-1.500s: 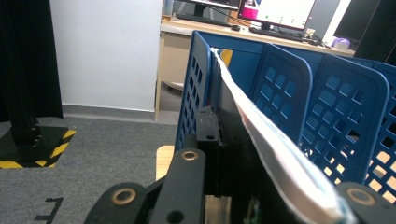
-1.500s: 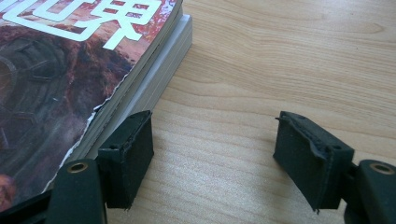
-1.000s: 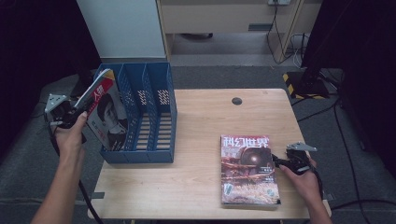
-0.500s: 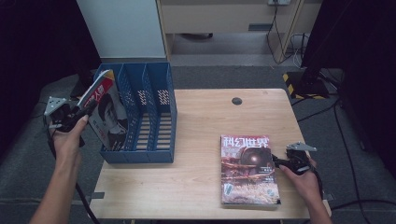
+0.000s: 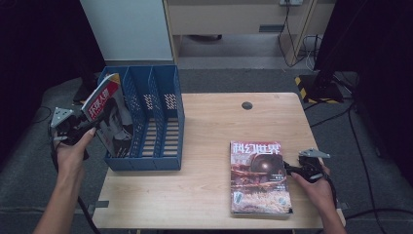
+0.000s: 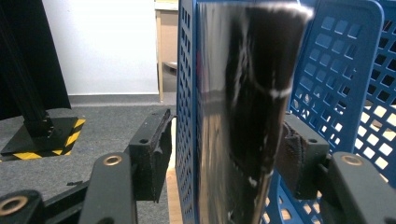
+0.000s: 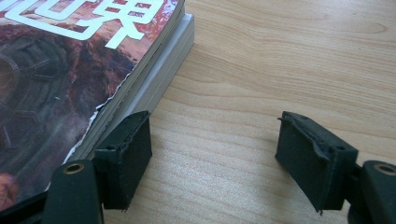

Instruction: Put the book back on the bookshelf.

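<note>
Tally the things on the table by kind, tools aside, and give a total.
Magazines: 2 - one leaning in the rack's left compartment, one on a stack lying flat; how many lie under it I cannot tell
Blue file racks: 1
Small dark round things: 1
Total: 4

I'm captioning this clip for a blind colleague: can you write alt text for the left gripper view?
A glossy dark magazine stands between the left gripper's two open black jaws, against the blue plastic mesh file rack. Grey carpet and a white wall lie behind.
</note>
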`<state>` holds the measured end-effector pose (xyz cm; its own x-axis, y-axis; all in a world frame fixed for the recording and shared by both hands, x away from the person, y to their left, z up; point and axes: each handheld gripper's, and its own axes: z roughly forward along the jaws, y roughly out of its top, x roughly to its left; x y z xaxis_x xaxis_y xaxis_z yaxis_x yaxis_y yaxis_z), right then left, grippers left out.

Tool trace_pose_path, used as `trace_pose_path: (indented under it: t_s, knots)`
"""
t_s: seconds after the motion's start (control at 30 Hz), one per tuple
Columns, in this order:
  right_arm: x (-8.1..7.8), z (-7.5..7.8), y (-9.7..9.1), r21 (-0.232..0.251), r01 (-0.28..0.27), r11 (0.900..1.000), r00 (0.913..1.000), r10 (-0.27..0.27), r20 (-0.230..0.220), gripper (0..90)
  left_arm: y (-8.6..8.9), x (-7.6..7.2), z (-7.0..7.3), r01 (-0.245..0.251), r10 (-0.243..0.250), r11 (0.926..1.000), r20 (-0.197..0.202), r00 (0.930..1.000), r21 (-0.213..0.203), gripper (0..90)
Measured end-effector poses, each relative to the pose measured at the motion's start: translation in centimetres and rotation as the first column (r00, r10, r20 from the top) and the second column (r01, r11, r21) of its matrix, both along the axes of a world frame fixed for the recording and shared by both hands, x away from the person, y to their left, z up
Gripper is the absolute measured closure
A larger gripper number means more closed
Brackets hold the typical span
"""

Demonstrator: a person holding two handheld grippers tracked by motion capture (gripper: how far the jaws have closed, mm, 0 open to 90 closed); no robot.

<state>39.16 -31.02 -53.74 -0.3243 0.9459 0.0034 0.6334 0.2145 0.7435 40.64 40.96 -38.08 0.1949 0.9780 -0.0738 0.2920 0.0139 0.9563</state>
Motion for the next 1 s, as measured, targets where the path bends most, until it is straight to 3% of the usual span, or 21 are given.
trace_pose_path:
  t_s: [0.6,1.0]
  knots:
    - [0.0,0.0,0.0,0.0,-0.001,1.0,1.0,0.001,-0.001,26.1,-0.4,-0.5,-0.6,0.015,-0.015,0.9998,-0.032,0.9994,0.01,32.0]
    - [0.0,0.0,0.0,-0.001,-0.003,1.0,1.0,0.003,-0.002,25.6,-0.6,-1.8,-1.3,0.021,-0.02,0.9998,-0.038,0.9991,0.007,29.7]
